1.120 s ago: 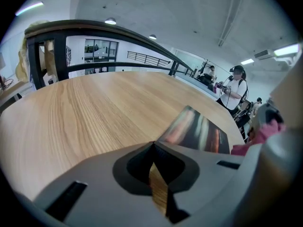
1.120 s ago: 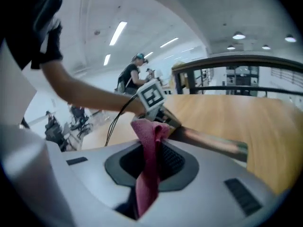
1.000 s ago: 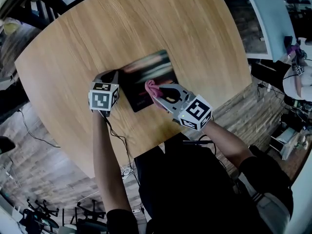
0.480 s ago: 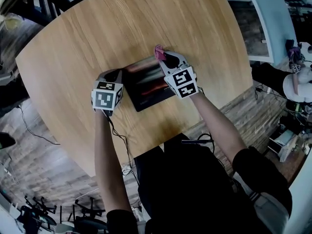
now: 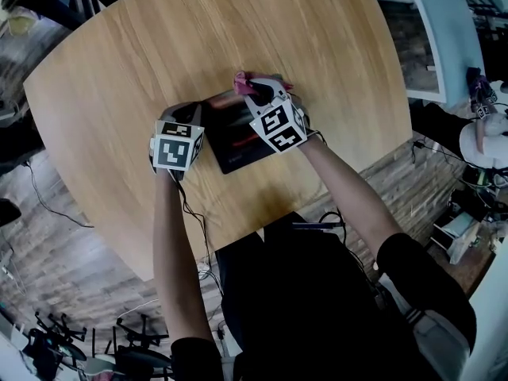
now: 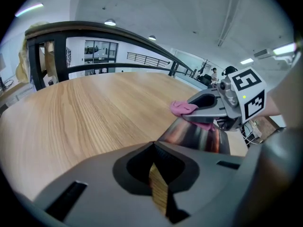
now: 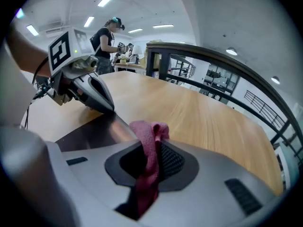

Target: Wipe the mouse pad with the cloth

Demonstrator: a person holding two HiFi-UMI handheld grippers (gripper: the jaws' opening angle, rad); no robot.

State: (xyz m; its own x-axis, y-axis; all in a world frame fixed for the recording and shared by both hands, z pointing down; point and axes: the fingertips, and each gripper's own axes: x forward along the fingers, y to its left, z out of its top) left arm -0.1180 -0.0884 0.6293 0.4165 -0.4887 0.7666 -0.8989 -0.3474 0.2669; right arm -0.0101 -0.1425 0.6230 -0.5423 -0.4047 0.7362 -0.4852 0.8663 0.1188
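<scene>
**Wipe under way, cloth at the pad's far edge**

The mouse pad [image 5: 230,140] lies flat in the near half of the wooden surface [image 5: 135,46], with a gripper at each side; the cloth [image 7: 147,129] is already in hand and down at the pad, so I judge the pick-up done and the wiping itself in progress; how much of the pad has been covered cannot be read from its dark, glossy face, which shows only reddish reflections; the near part of the pad probably has strokes left to come.

The left gripper [image 6: 154,150] sits at the pad's left edge; its fingers are drawn almost together, with only a thin slit between them through which the wood grain shows, and nothing is grasped; seen from the right gripper view, its tip comes down at the pad's left corner, seemingly pinning it so the pad cannot slide, though actual contact is hard to confirm.

The right gripper [image 7: 152,159] is over the right part of the pad, pointing towards the far edge of the surface; its fingers are clenched on the pink cloth, a fold of which stands up between them while the rest hangs below; in the head view the cloth bunches at the pad's far edge, touching or just over the bare wood beside it.
</scene>
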